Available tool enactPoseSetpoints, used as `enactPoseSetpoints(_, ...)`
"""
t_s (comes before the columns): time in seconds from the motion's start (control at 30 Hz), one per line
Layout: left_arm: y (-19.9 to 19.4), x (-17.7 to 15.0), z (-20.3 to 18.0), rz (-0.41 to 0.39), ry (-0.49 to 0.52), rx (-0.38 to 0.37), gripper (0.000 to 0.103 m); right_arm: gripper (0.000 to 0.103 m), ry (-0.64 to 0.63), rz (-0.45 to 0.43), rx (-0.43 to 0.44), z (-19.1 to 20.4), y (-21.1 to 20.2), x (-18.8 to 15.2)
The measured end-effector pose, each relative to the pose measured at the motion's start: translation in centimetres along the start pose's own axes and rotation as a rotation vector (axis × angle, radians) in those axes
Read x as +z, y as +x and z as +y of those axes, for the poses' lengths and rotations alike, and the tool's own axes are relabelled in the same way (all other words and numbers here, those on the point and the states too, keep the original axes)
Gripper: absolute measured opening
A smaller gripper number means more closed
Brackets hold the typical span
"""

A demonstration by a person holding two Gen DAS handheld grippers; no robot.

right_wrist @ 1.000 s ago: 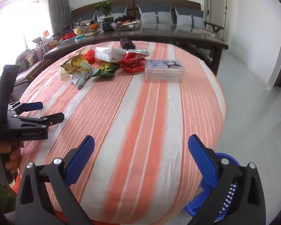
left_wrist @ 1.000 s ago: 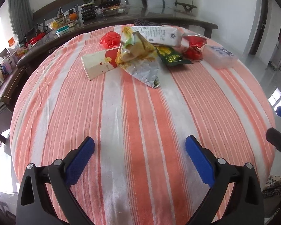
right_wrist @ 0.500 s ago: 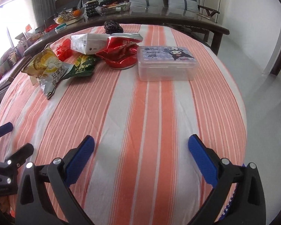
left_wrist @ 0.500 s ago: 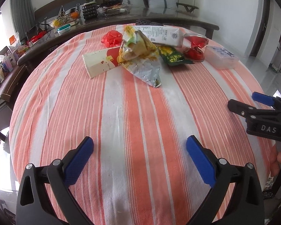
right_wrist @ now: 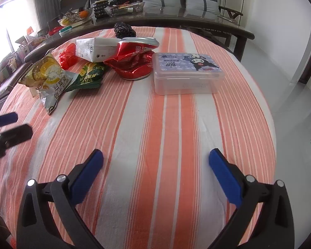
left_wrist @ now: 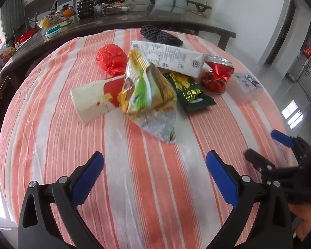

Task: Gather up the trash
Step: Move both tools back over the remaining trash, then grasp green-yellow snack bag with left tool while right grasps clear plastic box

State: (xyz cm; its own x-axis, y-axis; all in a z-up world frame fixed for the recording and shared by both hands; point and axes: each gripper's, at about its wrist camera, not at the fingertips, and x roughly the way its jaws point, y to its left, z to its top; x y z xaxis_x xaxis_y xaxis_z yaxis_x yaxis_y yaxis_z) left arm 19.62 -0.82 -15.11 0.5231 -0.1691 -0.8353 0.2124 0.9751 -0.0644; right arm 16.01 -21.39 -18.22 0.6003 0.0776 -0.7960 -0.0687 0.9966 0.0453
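**Both claws open, trash not yet touched**

The left claw point(left_wrist: 154, 172) and right claw point(right_wrist: 155, 170) hover with fingers spread apart, holding nothing. The trash lies ahead of both: a chip bag point(left_wrist: 149, 95) straight ahead of the left claw, a crushed can point(right_wrist: 134, 62) ahead-left of the right, beside a plastic box point(right_wrist: 186, 76). This looks like the approach step; next, 1 claw likely must reach forward and close on a piece.

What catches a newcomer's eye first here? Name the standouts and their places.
The heap of trash at the far middle of the striped tablecloth: a yellow-green snack bag lying over a paper cup, with a crushed red can behind. Right of the can stands a clear plastic box. Both grippers, left gripper and right gripper, are open and empty.
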Motion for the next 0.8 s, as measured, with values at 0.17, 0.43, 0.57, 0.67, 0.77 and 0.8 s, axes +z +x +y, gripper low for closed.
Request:
enactPoseSetpoints(0.17, 2.9, 3.0, 0.7, -0.026, -0.082, 0.043, 0.084, 0.098, 0.001, -0.001, 0.001, 0.0, 0.0, 0.0)
enactPoseSetpoints(0.43, 0.4, 1.4, 1.1, -0.03, -0.048, -0.029, 0.036, 0.098, 0.003, -0.002, 0.002, 0.0, 0.0, 0.1)
enactPoseSetpoints(0.57, -1.8, -1.8, 0.8, 0.031, 0.045, -0.081, 0.037, 0.098, 0.004, -0.004, -0.001, 0.0, 0.0, 0.2)
enactPoseSetpoints(0.67, -2.3, -3.4, 0.8, 0.038, 0.065, -0.094, 0.052, 0.098, 0.005, -0.006, -0.004, 0.1, 0.0, 0.2)
enactPoseSetpoints(0.77, -1.9, -3.6, 1.0, 0.005, 0.059, -0.061, 0.075, 0.098, 0.005, -0.012, -0.016, 0.2, 0.0, 0.1)
enactPoseSetpoints(0.8, -1.6, -3.5, 1.2, -0.002, 0.054, -0.049, 0.076, 0.098, 0.008, -0.013, -0.016, 0.1, 0.0, 0.1)
